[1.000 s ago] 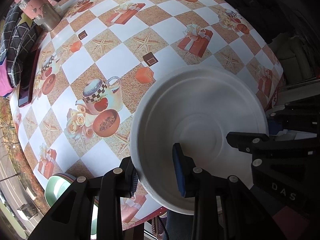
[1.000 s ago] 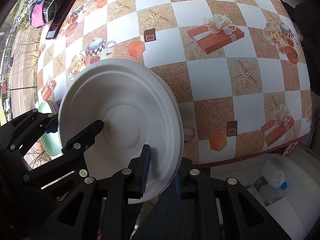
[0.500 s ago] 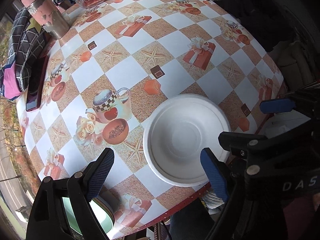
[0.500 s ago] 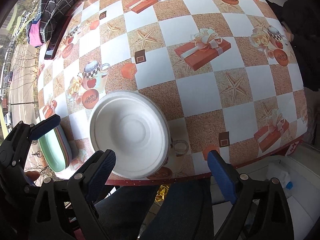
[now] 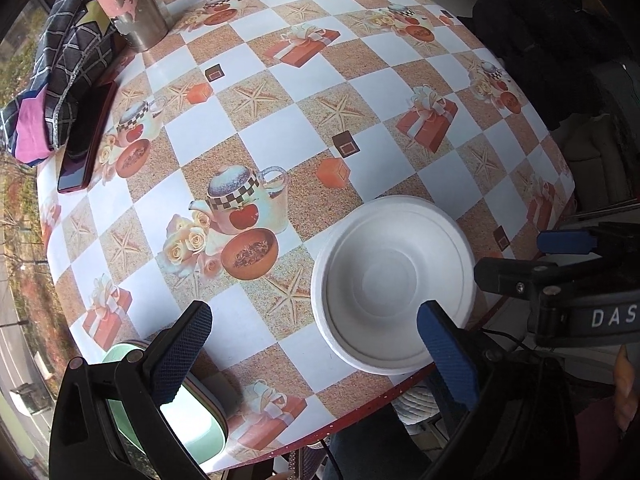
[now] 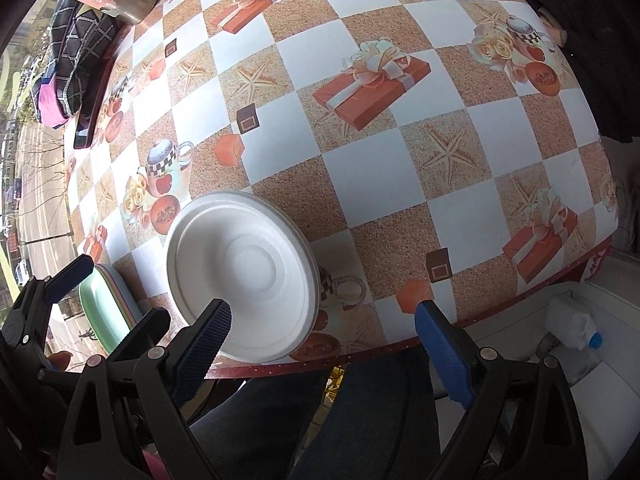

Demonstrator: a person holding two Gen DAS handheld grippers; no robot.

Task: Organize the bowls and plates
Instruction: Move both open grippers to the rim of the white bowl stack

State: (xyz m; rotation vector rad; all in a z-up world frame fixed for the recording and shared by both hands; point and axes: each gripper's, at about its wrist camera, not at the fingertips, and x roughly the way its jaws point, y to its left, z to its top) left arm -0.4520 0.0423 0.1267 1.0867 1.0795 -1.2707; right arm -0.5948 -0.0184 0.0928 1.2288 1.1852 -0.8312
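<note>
A white foam bowl (image 5: 394, 294) is taken as the landmark; it sits upright on the patterned tablecloth (image 5: 280, 128) at the table's near edge, touched by neither gripper.

Left of the bowl, at the near-left table edge, a stack of pastel plates (image 5: 188, 412) is seen, mint green on top. Further left of the bowl and toward the far edge, a dark phone (image 5: 86, 140), a checked cloth (image 5: 60, 72) and a metal tumbler (image 5: 128, 0) are noted.

The left gripper (image 5: 316, 348) is held above the bowl's near-left side; its jaws are opening, spread wide, with nothing clamped between them.

The right gripper (image 6: 320, 346) is held at the bowl's near-right side; its jaws are spread wide and empty. Right of the bowl, below the table edge, a white jug (image 6: 572, 326) with a blue cap is visible.
</note>
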